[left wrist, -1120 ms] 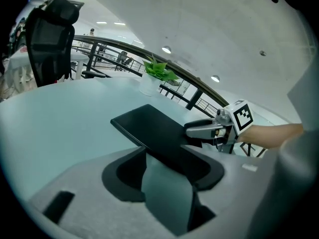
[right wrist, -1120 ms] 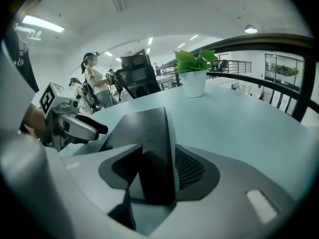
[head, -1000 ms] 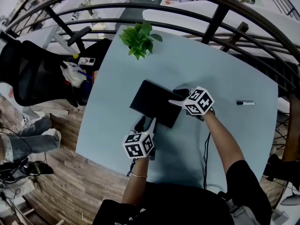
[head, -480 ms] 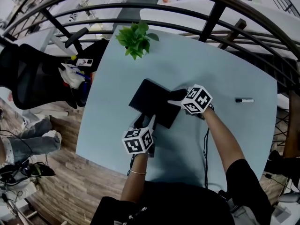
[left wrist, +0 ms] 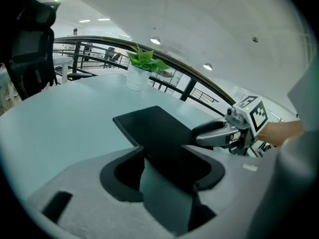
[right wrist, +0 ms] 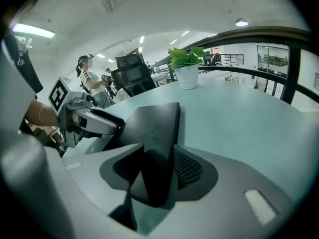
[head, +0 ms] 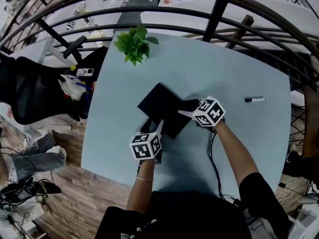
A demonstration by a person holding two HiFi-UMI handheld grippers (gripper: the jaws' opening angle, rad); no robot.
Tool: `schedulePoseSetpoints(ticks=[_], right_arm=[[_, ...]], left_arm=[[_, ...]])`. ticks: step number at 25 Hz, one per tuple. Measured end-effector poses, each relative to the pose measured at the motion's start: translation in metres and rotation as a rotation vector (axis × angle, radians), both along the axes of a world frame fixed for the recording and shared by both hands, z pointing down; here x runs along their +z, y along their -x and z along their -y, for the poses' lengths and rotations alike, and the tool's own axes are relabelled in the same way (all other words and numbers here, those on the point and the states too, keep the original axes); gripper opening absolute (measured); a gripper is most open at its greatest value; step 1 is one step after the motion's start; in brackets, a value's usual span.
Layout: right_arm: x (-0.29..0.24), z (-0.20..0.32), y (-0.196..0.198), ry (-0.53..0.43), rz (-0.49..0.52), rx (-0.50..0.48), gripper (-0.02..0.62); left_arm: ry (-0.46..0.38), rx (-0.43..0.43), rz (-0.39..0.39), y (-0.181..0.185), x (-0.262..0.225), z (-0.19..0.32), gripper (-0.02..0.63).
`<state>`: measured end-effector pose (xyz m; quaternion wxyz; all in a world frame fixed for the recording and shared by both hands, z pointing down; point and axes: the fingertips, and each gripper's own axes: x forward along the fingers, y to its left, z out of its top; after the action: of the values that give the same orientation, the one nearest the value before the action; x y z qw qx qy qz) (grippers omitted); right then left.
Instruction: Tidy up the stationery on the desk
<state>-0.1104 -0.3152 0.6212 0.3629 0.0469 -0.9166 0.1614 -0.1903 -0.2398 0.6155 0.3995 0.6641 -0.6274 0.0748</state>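
Note:
A black notebook [head: 162, 102] lies skewed on the light blue desk [head: 244, 138]. My left gripper [head: 152, 127] holds its near left corner, and in the left gripper view the notebook [left wrist: 154, 128] runs in between that gripper's [left wrist: 167, 158] jaws. My right gripper [head: 185, 107] grips the right corner. Its jaws have just been opening a little, but the notebook [right wrist: 154, 128] still fills the gap of the right gripper [right wrist: 154, 168]. Each gripper also shows in the other's view: the right one [left wrist: 204, 133] and the left one [right wrist: 109, 126].
A black marker pen [head: 254, 99] lies at the desk's right side. A potted green plant [head: 133, 44] stands at the far edge. A dark railing [head: 224, 14] curves behind the desk. A black office chair [head: 30, 91] and clutter sit to the left.
The notebook has shifted slightly to the right relative to the plant, with both grippers staying on it. The right gripper moved a little with it.

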Motion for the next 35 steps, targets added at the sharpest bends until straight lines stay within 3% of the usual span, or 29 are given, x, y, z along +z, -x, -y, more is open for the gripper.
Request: schedulePoseSetpoints(ticks=[3,15,35], right_arm=[[0.000,-0.006,-0.011,-0.006,0.005,0.045,0.198],[0.004,-0.042,-0.058,-0.029,-0.016,0.212,0.199],[0.003,-0.112,-0.116,-0.016,-0.022,0.484,0.212]], left_arm=[[0.000,0.016,-0.022,-0.006,0.000,0.002,0.222],[0.005,0.178,0.058,-0.039,0.006,0.000,0.224],[0.020,0.396,0.093,-0.093,0.007,-0.018,0.235]])
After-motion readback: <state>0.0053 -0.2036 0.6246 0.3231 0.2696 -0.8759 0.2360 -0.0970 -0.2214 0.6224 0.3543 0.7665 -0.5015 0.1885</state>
